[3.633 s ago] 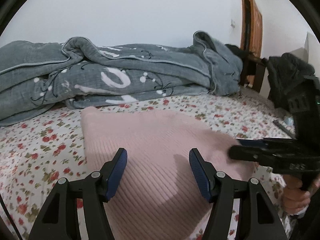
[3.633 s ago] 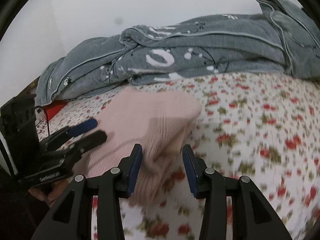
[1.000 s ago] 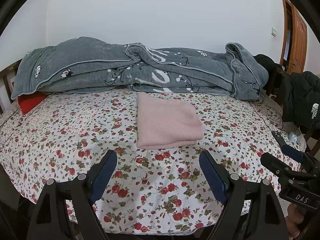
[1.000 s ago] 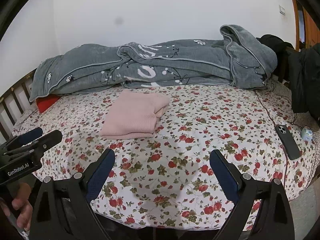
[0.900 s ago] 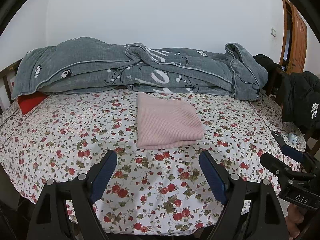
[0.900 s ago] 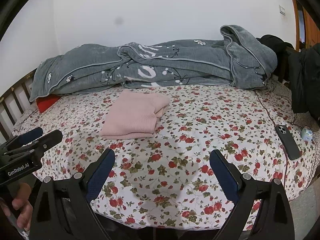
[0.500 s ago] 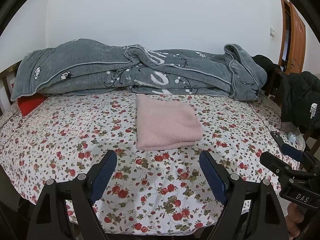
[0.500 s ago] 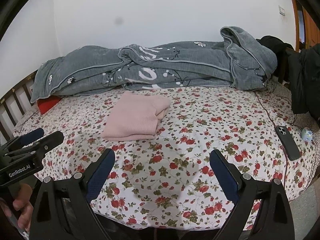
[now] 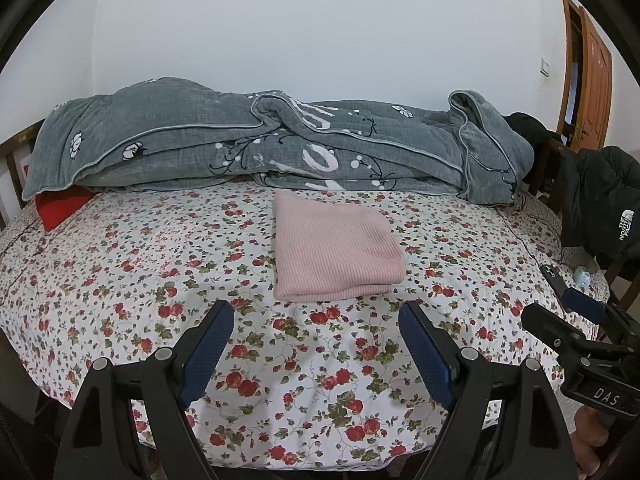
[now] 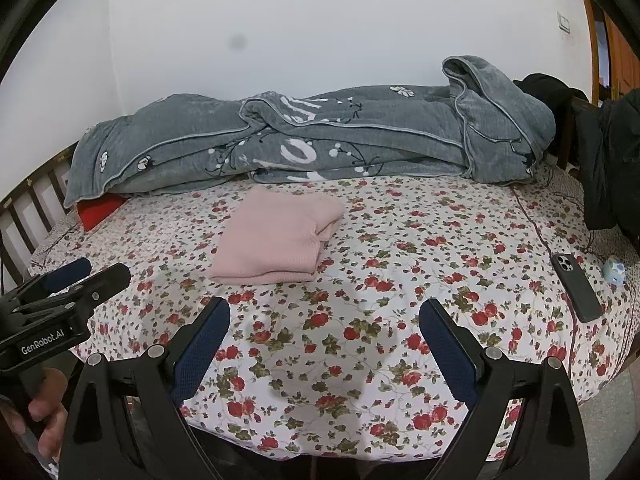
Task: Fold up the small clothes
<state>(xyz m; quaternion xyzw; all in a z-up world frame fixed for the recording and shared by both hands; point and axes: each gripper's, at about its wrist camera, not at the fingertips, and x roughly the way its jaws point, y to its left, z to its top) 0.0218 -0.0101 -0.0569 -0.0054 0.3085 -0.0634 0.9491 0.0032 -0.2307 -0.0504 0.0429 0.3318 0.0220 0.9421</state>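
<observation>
I hold my left gripper (image 9: 316,322) over the near edge of the bed (image 9: 120,264), its jaws spread wide with nothing between them. My right gripper (image 10: 325,318) hangs the same way, released and empty, jaws well apart above the floral sheet.

The sweater (image 9: 334,250), pink and ribbed, lies folded into a neat rectangle on the sheet. From my left gripper it sits straight ahead of the jaws, just beyond their tips and centred between them. From my right gripper it sits ahead and off toward the left jaw, well apart from both pads.

Beyond the sweater, a grey quilt (image 9: 280,148) is bunched along the wall. A red pillow (image 9: 60,206) peeks out under its left end.

Out past my right jaw, a phone (image 10: 576,286) lies face down near the bed's edge, with a small pale blue object (image 10: 614,270) just beside it. A black jacket (image 9: 604,204) hangs further right.

Each gripper shows at the edge of the other's view, with a hand (image 10: 44,420) on its handle.
</observation>
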